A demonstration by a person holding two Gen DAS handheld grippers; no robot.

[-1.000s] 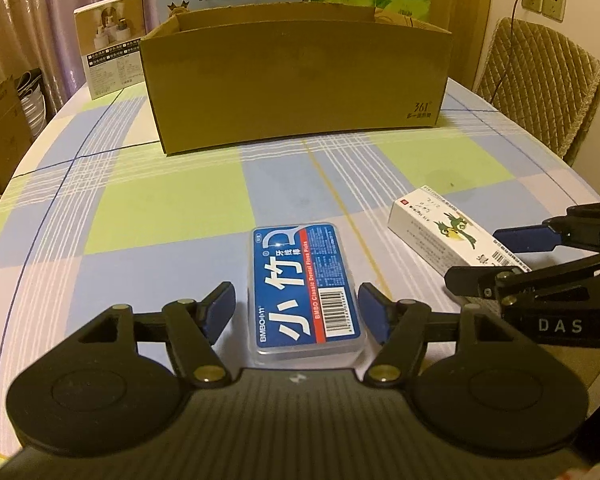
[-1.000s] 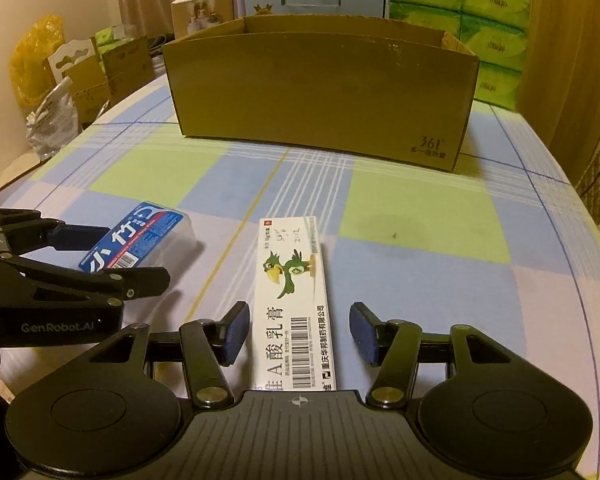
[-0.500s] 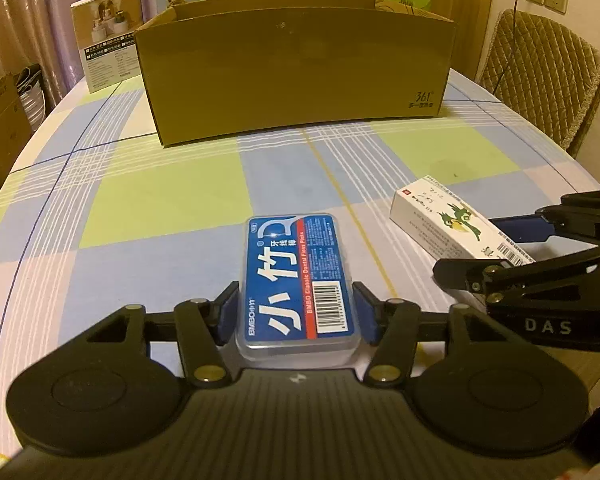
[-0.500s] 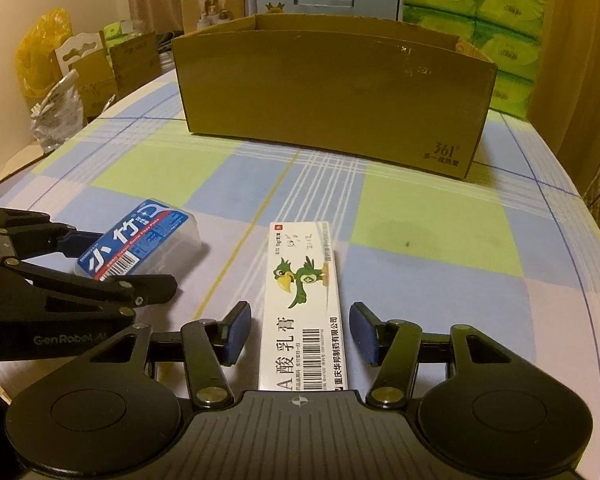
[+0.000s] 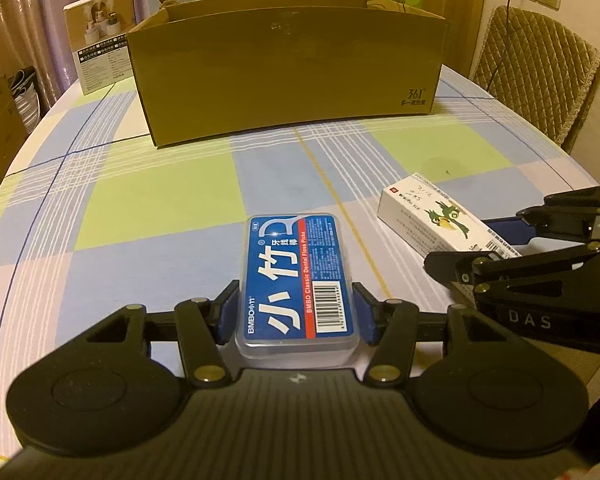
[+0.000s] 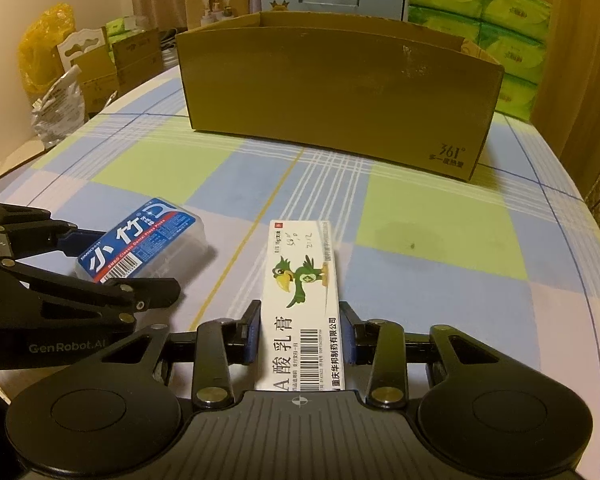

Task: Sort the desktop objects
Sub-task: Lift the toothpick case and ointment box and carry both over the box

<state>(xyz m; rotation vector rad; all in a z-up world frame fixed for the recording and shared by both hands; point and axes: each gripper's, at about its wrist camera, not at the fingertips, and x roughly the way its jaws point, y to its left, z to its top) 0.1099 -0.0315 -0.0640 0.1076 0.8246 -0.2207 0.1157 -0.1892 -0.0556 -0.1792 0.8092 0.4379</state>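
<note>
Two grippers, each clamping one box (floss picks (image 5: 297, 280), ointment (image 6: 302, 312)).

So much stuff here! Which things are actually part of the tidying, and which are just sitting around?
Part of the job:
- floss pick case, clamped in the left hand-held gripper
- ointment carton, clamped in the right hand-held gripper
- cardboard box

Just lying about:
- tissue packs
- chair
- yellow bag

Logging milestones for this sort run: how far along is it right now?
Early. Nothing visibly sorted: the cardboard box's inside is hidden. In hand: left gripper shut on the floss pick case, right gripper shut on the ointment carton; both items look still down on the table. Left: lifting and moving both, presumably to the box.
</note>
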